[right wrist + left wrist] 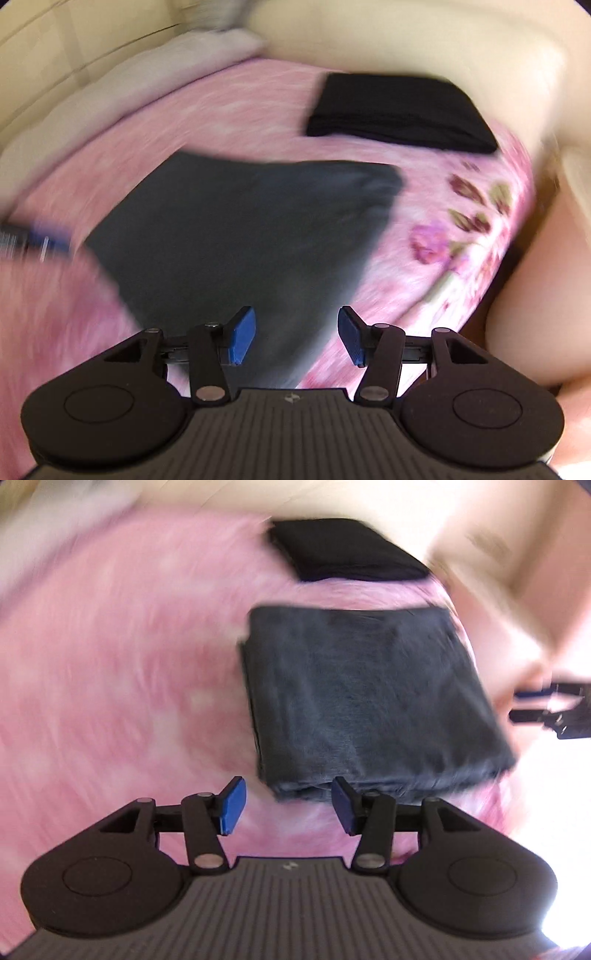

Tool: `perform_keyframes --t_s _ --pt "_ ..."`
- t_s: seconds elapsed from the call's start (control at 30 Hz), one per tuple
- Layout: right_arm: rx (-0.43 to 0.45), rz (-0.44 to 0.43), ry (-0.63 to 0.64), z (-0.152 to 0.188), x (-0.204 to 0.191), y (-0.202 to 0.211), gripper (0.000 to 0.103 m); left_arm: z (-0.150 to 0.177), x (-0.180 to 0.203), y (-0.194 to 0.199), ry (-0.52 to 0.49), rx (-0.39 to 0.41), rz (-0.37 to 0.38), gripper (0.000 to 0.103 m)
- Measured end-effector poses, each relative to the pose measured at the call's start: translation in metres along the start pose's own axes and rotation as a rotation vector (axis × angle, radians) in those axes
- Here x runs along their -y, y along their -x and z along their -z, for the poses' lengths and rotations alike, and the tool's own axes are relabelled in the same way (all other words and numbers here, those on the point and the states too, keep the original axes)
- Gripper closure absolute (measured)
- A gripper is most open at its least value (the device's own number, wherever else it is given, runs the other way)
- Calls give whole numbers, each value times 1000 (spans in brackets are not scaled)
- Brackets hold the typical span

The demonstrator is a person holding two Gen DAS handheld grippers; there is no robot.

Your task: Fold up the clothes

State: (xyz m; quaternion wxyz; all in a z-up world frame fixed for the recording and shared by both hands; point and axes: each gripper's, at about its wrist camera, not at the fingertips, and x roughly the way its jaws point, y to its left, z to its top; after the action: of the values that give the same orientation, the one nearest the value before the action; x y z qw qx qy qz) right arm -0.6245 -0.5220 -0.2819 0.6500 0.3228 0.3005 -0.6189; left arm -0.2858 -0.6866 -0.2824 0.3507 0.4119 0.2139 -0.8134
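We find the grey garment (365, 705) lying folded into a thick rectangle on the pink bedspread (110, 686), with a black garment (343, 552) folded flat just beyond it, the two apart. Our left gripper (286, 805) hangs above the near edge of the grey stack, jaws partly open with nothing between them; our right gripper (297, 338) stands likewise partly open and empty over the grey cloth. In our judgement this fold is finished and the step in hand is to leave it: we should lift both grippers straight clear so that no pad snags a layer and drags the stack askew. Both views are heavily smeared, so creases, layer count and edge alignment cannot be judged. The cream headboard (406, 33) and a pale pillow (177, 62) frame the bed; any further clothes lie outside both views.
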Motion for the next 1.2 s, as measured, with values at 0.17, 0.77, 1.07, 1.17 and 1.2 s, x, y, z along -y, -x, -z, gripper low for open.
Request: perform_keyframes --t_s 0.17,0.77,1.07,1.17,1.2 --pt "21 72 373 38 -79 -5 39 20 60 -7 -538 76 -40 38" --pt "88 272 936 66 -105 -80 37 69 126 -71 -956 194 -189 29" --pt "105 229 915 47 -90 -66 69 65 138 -109 -1186 168 -286 26" --pt "111 231 909 49 -92 -66 69 51 129 -110 -1106 132 -237 42" --pt "113 232 907 49 -93 -67 65 48 128 -110 -1084 125 -224 45"
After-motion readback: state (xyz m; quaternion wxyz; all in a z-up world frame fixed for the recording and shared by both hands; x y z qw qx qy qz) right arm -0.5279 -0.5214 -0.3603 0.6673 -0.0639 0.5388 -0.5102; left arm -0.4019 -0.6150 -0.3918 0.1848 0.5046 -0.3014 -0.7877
